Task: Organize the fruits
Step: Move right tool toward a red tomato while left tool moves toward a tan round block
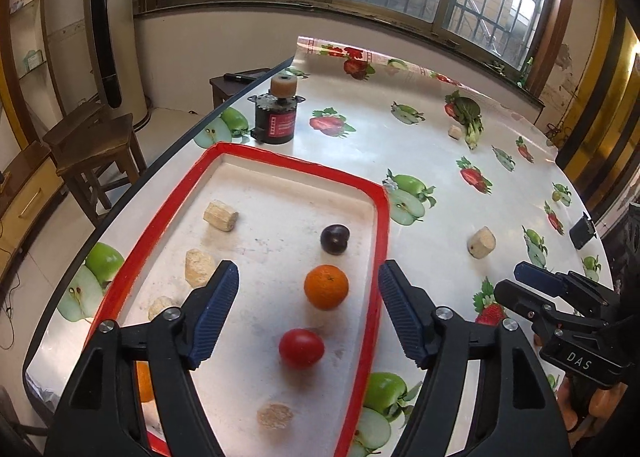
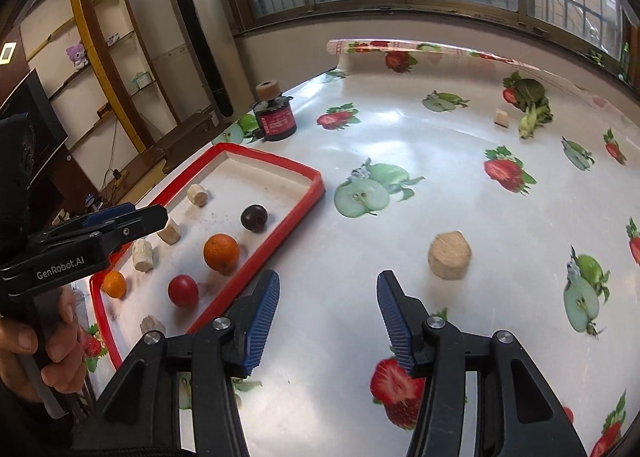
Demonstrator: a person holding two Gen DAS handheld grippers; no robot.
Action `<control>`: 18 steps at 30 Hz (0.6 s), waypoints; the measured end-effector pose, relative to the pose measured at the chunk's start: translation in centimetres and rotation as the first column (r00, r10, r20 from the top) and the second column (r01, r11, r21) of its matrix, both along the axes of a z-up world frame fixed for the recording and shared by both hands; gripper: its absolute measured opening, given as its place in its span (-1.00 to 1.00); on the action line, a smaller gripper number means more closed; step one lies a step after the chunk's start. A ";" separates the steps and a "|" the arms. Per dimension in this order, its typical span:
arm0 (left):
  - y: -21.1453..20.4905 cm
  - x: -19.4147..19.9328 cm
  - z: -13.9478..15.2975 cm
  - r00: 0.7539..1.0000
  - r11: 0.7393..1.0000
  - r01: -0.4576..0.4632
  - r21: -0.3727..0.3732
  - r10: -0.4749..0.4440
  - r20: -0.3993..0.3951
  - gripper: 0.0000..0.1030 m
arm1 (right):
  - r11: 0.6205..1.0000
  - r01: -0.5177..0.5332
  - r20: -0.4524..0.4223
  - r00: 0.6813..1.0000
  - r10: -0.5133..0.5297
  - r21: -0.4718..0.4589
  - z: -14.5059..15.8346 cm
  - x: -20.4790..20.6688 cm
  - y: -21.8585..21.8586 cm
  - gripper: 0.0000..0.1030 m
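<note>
The fruits, an orange [image 1: 326,287], tomato [image 1: 301,348] and plum [image 1: 335,239], lie gathered in the red-rimmed tray [image 1: 382,257], so the left gripper [image 1: 308,315] and right gripper [image 2: 328,315] hang open and empty.

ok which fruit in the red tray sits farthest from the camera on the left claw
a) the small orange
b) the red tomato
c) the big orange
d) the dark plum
d: in the left wrist view the dark plum lies farther up the red tray than the big orange and the red tomato, while the small orange sits nearest.
</note>
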State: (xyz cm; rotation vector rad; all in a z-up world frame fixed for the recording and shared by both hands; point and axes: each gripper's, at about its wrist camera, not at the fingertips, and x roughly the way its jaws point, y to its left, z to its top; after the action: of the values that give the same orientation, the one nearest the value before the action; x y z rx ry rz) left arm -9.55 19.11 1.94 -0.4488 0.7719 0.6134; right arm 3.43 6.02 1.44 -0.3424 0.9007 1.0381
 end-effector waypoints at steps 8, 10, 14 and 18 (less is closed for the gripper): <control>-3.0 0.8 0.1 0.999 0.999 0.047 -0.006 -0.047 0.000 0.40 | 0.995 0.095 0.006 0.995 -0.095 0.016 0.7 1.3 -5.9 0.03; -3.7 0.9 0.0 0.998 0.998 0.058 -0.011 -0.058 0.000 0.40 | 0.993 0.119 0.009 0.993 -0.119 0.019 0.7 1.5 -7.4 0.03; -5.2 1.4 -0.2 0.996 0.996 0.087 -0.019 -0.087 -0.002 0.40 | 0.984 0.176 0.003 0.984 -0.176 0.019 0.6 2.4 -10.0 0.03; -6.6 2.0 -0.6 0.993 0.993 0.117 -0.029 -0.117 -0.013 0.40 | 0.975 0.222 -0.002 0.975 -0.222 0.016 0.4 3.0 -12.5 0.04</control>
State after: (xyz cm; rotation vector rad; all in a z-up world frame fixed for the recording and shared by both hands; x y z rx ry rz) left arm -7.53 12.49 1.35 -0.4222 0.8159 0.4971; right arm 6.45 -6.46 1.83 -0.2223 0.9078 0.8388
